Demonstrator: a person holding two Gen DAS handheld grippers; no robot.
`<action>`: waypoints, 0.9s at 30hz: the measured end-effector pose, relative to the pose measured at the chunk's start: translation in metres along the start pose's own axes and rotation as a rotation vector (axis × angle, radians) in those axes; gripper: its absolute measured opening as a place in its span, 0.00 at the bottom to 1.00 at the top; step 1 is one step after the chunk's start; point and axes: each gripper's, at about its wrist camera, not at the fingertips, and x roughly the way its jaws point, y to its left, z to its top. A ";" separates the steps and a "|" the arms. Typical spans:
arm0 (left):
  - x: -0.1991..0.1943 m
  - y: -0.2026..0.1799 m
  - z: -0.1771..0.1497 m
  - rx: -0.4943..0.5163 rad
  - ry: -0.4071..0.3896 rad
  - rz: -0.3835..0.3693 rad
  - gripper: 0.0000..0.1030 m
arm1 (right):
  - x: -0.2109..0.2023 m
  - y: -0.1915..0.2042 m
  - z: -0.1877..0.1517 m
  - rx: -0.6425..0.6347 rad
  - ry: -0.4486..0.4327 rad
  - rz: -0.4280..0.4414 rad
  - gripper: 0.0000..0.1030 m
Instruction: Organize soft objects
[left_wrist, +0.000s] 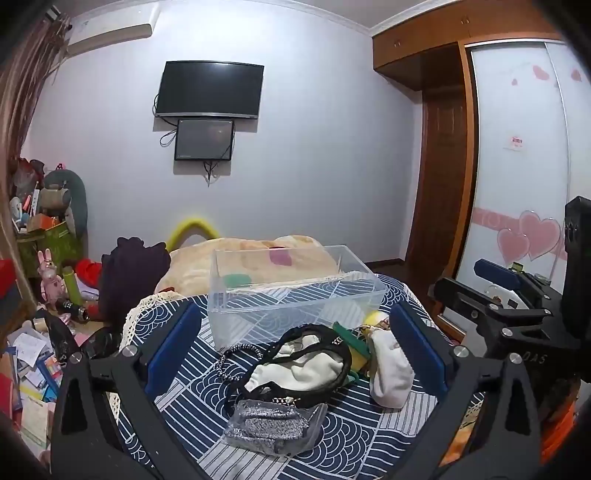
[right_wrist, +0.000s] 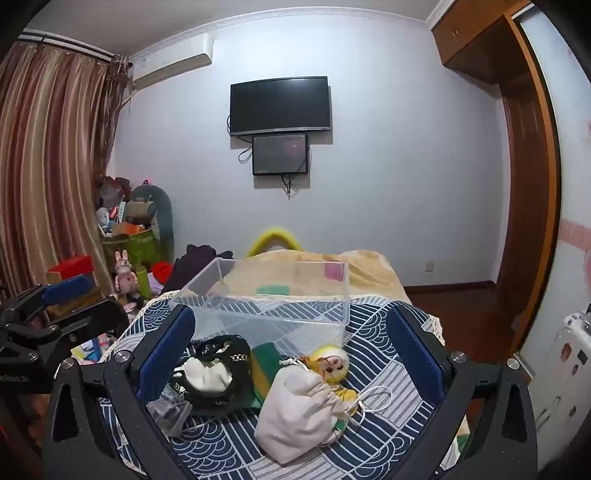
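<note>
A small heap of soft things lies on the blue-and-white patterned cloth (left_wrist: 369, 435) just in front of the clear plastic box (left_wrist: 291, 291), which serves as the landmark here. Nearest the box's front wall sit a black-trimmed pouch with white fabric inside (left_wrist: 306, 365) and a green-and-yellow sponge (right_wrist: 264, 363); to the right of these, still in front of the box, a white drawstring bag (right_wrist: 303, 413) rests against a small yellow plush toy (right_wrist: 330, 363). Farther from the box, toward the cameras, a clear packet holding something grey (left_wrist: 273, 424) lies on the cloth, touching the pouch's near edge. The box itself holds nothing from the heap. The left gripper (left_wrist: 295, 350) hovers over the pouch with its blue pads wide apart, gripping nothing. The right gripper (right_wrist: 291, 354) hangs over the drawstring bag, its jaws likewise spread and bare. Beyond the box lies a beige blanket (right_wrist: 365, 273), and on the far wall hangs a dark television (right_wrist: 280, 105).
</note>
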 end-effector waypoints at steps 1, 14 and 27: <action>0.000 0.000 0.000 -0.001 0.000 0.000 1.00 | 0.000 0.000 0.000 0.000 0.000 0.001 1.00; 0.000 -0.001 -0.001 0.007 0.000 -0.007 1.00 | -0.001 0.001 -0.002 0.004 -0.002 0.008 1.00; 0.002 -0.002 -0.002 0.000 0.006 -0.014 1.00 | -0.003 0.003 -0.003 0.010 -0.008 0.014 1.00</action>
